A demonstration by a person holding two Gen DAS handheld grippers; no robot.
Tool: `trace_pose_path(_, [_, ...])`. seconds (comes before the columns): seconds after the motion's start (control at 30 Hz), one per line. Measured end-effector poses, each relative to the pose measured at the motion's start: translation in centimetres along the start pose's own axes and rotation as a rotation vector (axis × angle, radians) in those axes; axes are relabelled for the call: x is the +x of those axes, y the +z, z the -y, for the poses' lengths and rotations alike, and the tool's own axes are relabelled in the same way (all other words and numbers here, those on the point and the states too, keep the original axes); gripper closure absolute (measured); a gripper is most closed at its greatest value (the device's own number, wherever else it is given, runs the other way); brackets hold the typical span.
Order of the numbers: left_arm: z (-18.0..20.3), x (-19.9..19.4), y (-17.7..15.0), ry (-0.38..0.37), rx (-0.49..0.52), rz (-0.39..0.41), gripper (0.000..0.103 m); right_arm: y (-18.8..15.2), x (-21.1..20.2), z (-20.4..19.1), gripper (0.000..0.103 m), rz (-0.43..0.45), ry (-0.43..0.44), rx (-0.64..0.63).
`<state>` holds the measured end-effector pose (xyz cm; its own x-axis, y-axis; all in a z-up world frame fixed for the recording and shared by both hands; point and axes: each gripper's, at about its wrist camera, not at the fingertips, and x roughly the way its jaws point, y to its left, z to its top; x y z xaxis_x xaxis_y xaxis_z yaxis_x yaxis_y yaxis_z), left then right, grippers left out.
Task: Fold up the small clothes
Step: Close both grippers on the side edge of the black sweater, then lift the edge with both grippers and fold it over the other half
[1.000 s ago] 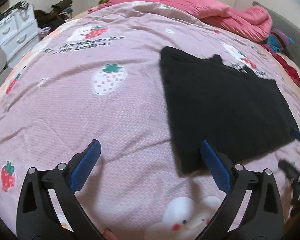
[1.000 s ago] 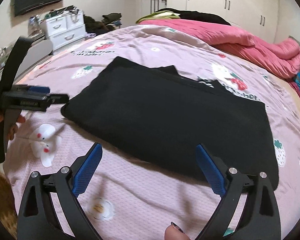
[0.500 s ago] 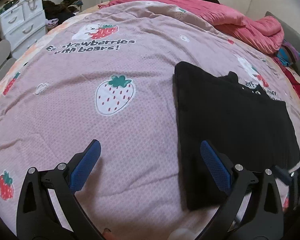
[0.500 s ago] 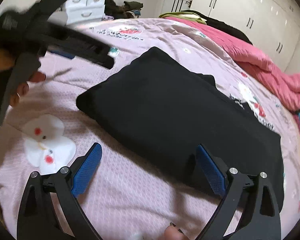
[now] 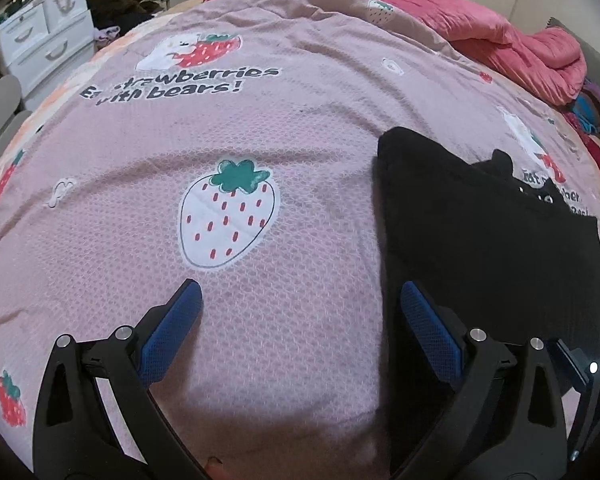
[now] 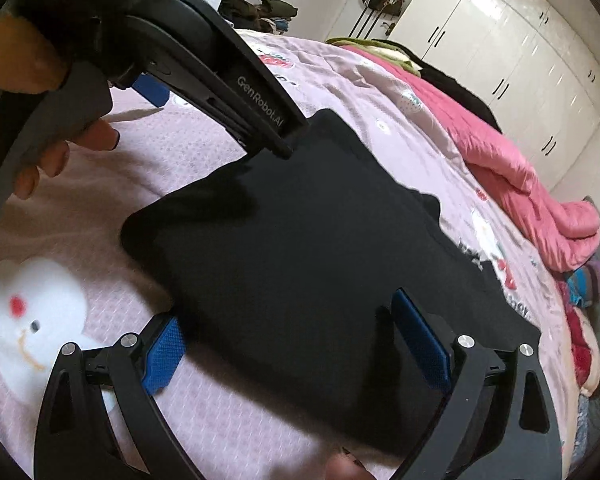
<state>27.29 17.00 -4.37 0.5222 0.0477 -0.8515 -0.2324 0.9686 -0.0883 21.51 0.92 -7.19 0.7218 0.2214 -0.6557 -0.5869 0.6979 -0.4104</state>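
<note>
The black garment [image 6: 320,264] lies flat on the bed [image 5: 260,120], ready for folding. Right hand-held gripper [image 6: 296,336], jaws apart, straddles its near edge at 6 o'clock; left hand-held gripper [image 5: 300,312], also apart, hovers over bare quilt beside it.

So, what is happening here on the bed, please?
A person holds a gripper in each hand over a black garment lying flat on a pink strawberry bedspread. Both sets of jaws are open and hold nothing. The right gripper sits low at the garment's near edge, one blue pad over the cloth. The left gripper is beside the garment's left edge, mostly over bare bedspread. No fold has started.
</note>
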Motion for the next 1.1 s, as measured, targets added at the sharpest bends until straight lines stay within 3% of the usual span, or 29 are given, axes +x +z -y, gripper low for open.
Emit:
trace_pose_path(0.03, [-0.1, 0.0, 0.2, -0.005, -0.008, 0.000, 0.010, 0.1, 0.0, 0.0, 0.020, 0.018, -0.014, -0.003])
trace_pose_path(0.07, [-0.1, 0.1, 0.3, -0.011, -0.015, 0.000, 0.010, 0.1, -0.2, 0.0, 0.042, 0.033, 0.000, -0.005])
trace_pose_path(0.13, [-0.2, 0.1, 0.7, -0.027, -0.034, -0.003, 0.010, 0.0, -0.9, 0.2, 0.068, 0.075, 0.043, -0.006])
trace_pose_path(0.17, [-0.1, 0.1, 0.9, -0.044, -0.045, -0.004, 0.010, -0.1, -1.4, 0.3, 0.079, 0.101, 0.041, -0.004])
trace_pose_path(0.23, [-0.1, 0.0, 1.1, -0.095, -0.071, -0.015, 0.010, -0.2, -2.1, 0.7, 0.087, 0.136, 0.037, 0.013])
trace_pose_path(0.33, [0.1, -0.2, 1.5, -0.239, -0.138, -0.040, 0.010, -0.2, -3.0, 1.5, 0.090, 0.165, 0.036, 0.052])
trace_pose_path(0.57, [3.4, -0.6, 1.6, -0.325, -0.112, -0.045, 0.010, -0.5, -4.2, 2.3, 0.091, 0.195, 0.030, 0.081])
trace_pose_path(0.67, [4.5, -0.4, 1.7, -0.316, -0.089, -0.043, 0.010, -0.9, -4.8, 3.1, 0.092, 0.219, 0.045, 0.121])
trace_pose_path(0.83, [6.1, -0.9, 2.0, -0.355, -0.087, -0.021, 0.049, -1.5, -6.1, 4.8, 0.092, 0.245, 0.046, 0.186])
trace_pose_path(0.9, [6.9, -1.3, 2.0, -0.368, -0.083, -0.004, 0.070, -1.7, -6.5, 5.1, 0.093, 0.251, 0.036, 0.194])
trace_pose_path(1.0, [8.6, -2.3, 2.1, -0.369, -0.053, 0.036, 0.081, -2.3, -7.2, 5.7, 0.093, 0.265, -0.001, 0.201])
trace_pose_path(1.1, [10.3, -3.7, 2.1, -0.372, -0.016, 0.077, 0.083, -3.0, -7.8, 6.6, 0.094, 0.280, -0.038, 0.214])
